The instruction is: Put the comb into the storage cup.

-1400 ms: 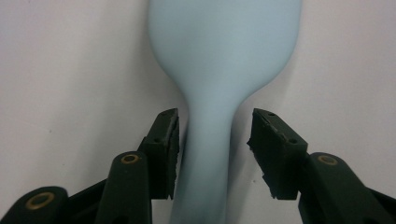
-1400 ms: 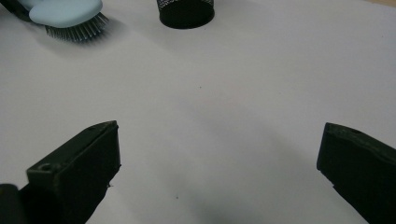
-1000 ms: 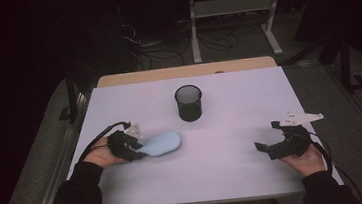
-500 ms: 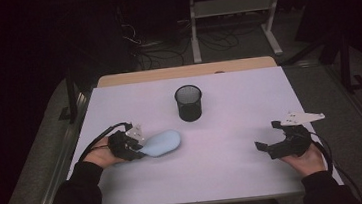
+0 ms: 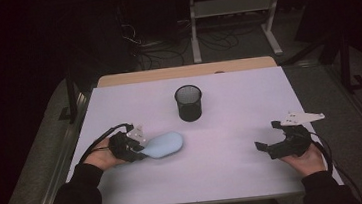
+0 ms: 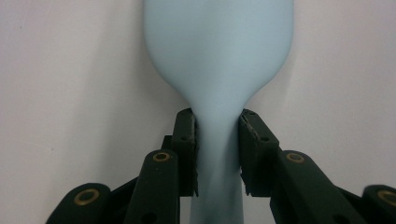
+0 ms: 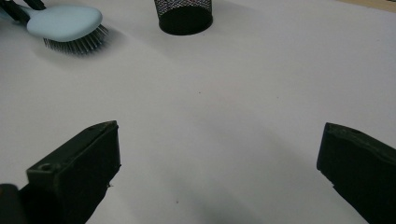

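Observation:
A pale blue hairbrush (image 5: 164, 145) lies bristles down on the white table (image 5: 230, 107), left of centre. My left gripper (image 5: 141, 150) is shut on its narrow handle (image 6: 217, 144), with the wide head (image 6: 218, 46) stretching away beyond the jaws. In the right gripper view the hairbrush (image 7: 65, 23) shows its dark bristles under the head, at the top left. My right gripper (image 5: 269, 138) rests near the table's right front, open and holding nothing, jaws far apart (image 7: 219, 172).
A black mesh cup (image 5: 189, 102) stands upright at the table's middle back, also the cup (image 7: 183, 16) in the right gripper view. A wooden board edge (image 5: 186, 72) runs along the far side. Dark floor, cables and a metal stand (image 5: 231, 17) lie beyond.

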